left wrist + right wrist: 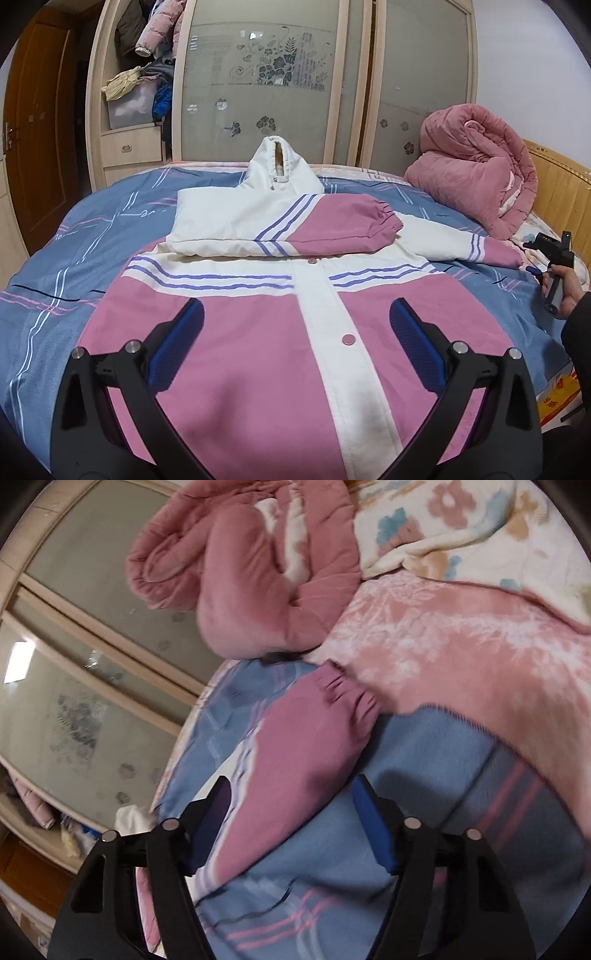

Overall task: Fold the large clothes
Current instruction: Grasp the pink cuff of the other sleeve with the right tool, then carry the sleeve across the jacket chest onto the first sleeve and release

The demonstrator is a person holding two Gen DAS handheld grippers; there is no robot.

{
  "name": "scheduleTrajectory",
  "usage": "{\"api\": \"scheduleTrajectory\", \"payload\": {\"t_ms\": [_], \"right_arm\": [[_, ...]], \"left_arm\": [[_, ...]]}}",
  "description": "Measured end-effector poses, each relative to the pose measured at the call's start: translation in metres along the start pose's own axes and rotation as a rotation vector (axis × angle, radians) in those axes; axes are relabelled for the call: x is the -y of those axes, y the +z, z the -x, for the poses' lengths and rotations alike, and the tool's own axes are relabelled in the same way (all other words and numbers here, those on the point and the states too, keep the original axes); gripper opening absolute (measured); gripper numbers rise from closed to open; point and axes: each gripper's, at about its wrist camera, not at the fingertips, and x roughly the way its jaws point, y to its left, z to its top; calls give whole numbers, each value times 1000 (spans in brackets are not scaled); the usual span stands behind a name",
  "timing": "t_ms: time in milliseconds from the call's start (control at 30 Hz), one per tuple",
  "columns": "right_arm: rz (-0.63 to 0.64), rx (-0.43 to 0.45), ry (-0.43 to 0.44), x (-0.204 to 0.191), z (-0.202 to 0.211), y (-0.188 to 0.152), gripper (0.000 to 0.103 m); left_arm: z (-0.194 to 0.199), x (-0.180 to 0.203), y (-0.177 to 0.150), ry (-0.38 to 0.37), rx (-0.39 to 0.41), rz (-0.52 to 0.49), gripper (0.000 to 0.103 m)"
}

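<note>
A pink and white hooded jacket [258, 332] with purple stripes lies front up on the blue checked bedspread [74, 258]. One sleeve [295, 225] is folded across the chest; the other sleeve [480, 251] lies out to the right. My left gripper [295, 325] is open and empty, hovering above the jacket's lower front. My right gripper [291, 805] is open, its fingers on either side of the pink end of the outstretched sleeve [306, 746], just short of the cuff [347, 694]. It also shows in the left wrist view [554, 266], held in a hand.
A rolled pink quilt [476, 166] sits at the bed's far right, beside a wooden headboard [561, 184]. A pink floral blanket [461, 657] and a cream flowered blanket [461, 528] lie beyond the sleeve. A wardrobe with frosted sliding doors [277, 74] stands behind the bed.
</note>
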Motion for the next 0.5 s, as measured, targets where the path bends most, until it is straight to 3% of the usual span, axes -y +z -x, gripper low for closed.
{"api": "scheduleTrajectory", "payload": {"t_ms": [267, 300, 333, 400, 500], "right_arm": [[-38, -40, -126, 15, -50, 15, 66], [-34, -46, -144, 15, -55, 14, 60], [-31, -37, -168, 14, -57, 13, 36], [-61, 17, -180, 9, -50, 13, 19], [72, 128, -232, -44, -32, 9, 14]], "left_arm": [[-14, -5, -1, 7, -34, -1, 101], [-15, -6, -1, 7, -36, 2, 101], [-16, -8, 0, 5, -39, 7, 101], [-16, -9, 2, 3, -38, 14, 101], [-14, -13, 4, -5, -31, 29, 101]]}}
